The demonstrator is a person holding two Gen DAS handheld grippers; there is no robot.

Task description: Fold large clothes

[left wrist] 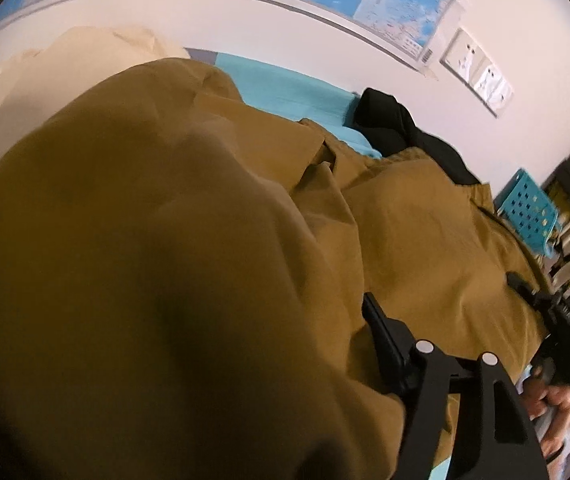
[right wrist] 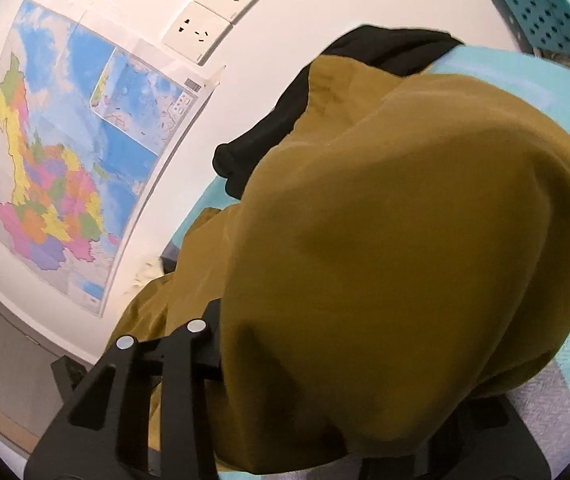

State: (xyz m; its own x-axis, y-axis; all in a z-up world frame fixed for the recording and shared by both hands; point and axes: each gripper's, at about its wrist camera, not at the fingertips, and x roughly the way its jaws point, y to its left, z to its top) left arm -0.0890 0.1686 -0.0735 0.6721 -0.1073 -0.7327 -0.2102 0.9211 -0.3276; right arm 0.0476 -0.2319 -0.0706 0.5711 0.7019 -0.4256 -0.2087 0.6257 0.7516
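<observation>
A large mustard-brown garment (left wrist: 189, 240) fills most of the left wrist view and drapes over my left gripper (left wrist: 365, 344); one black finger (left wrist: 381, 332) shows, the other is under the cloth. The same garment (right wrist: 385, 232) bulges over my right gripper (right wrist: 269, 360) in the right wrist view, hiding its fingertips. Both grippers appear shut on the cloth, which is lifted above a turquoise-covered surface (left wrist: 285, 88). My right gripper also shows in the left wrist view (left wrist: 561, 320), at the garment's right edge.
A black garment (left wrist: 401, 128) lies at the far side by the white wall. A cream cloth (left wrist: 65, 68) lies at the back left. A turquoise perforated basket (left wrist: 529, 212) stands at the right. A map (right wrist: 69, 160) and sockets (right wrist: 213, 12) are on the wall.
</observation>
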